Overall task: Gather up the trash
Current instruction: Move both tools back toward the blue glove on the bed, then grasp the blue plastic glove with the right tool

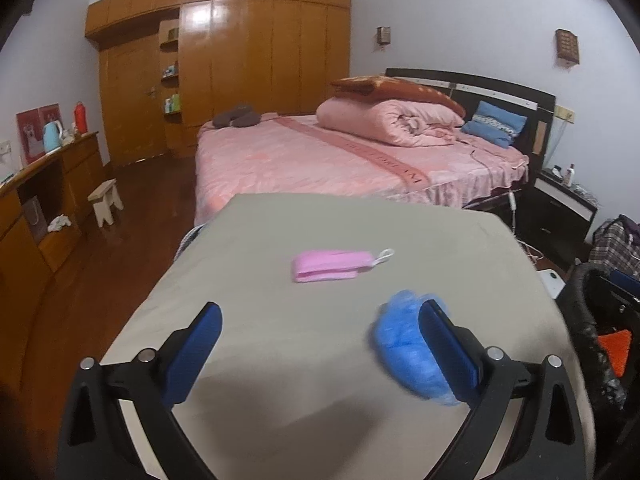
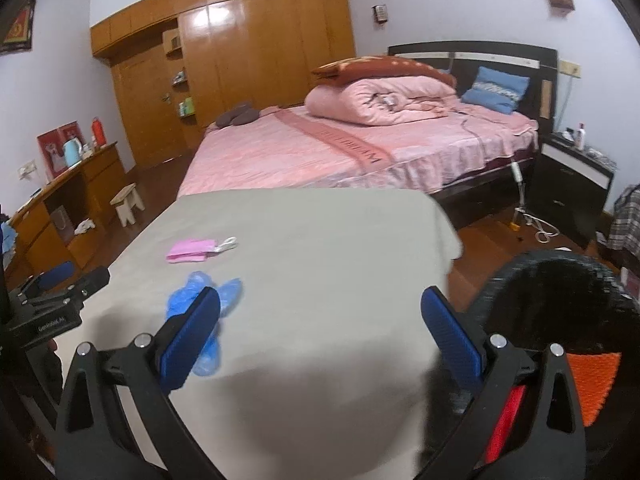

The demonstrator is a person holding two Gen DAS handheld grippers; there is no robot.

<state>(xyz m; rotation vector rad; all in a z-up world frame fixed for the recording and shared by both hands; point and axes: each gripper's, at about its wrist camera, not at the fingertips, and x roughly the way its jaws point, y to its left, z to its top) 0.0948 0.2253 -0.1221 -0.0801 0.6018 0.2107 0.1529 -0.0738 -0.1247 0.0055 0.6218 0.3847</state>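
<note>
Two grippers, left gripper (image 1: 320, 322) and right gripper (image 2: 320, 306), both spread wide, holding nothing. Blue shoe cover (image 1: 404, 350) on the grey table (image 1: 320, 224), against the left's right finger. Pink packet (image 1: 330, 265) farther back. Only right view shows the black wicker bin (image 2: 560, 304) opening, beside the table, plus the left gripper's body at frame edge.

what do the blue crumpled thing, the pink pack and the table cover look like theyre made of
Blue crumpled thing: thin translucent plastic film, judging by its wrinkles, maybe shoe covers. Pink pack: probably a soft plastic or paper wrapper, flat and matte, with a white loop at one end. Table cover: matte grey-beige cloth, draping softly over the edges.
</note>
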